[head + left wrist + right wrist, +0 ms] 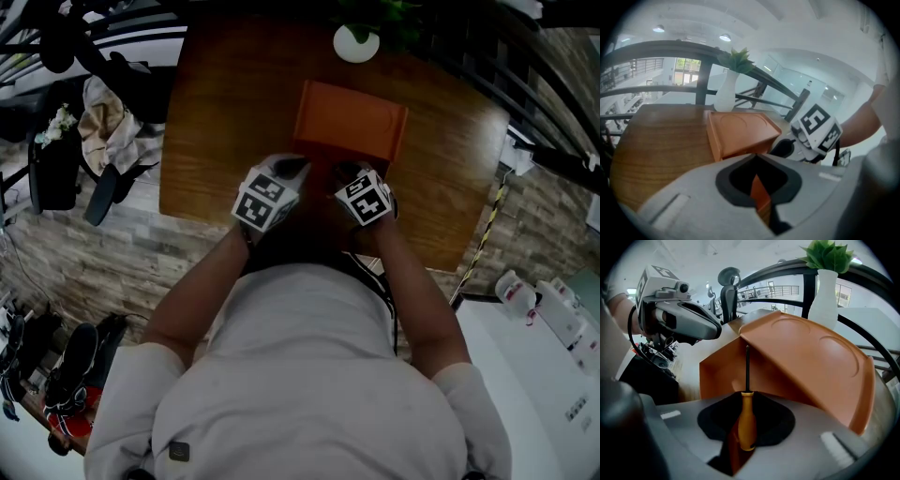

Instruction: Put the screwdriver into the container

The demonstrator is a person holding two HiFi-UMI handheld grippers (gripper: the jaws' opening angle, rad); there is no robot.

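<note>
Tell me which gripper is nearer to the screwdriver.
Right. The right gripper grips the screwdriver by its handle, shaft aimed at the orange container. The left gripper sits to its left near the container's corner, clear of the screwdriver.

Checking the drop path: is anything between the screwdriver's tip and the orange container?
Nothing shows there: in the right gripper view the screwdriver points at the container with no object between.
</note>
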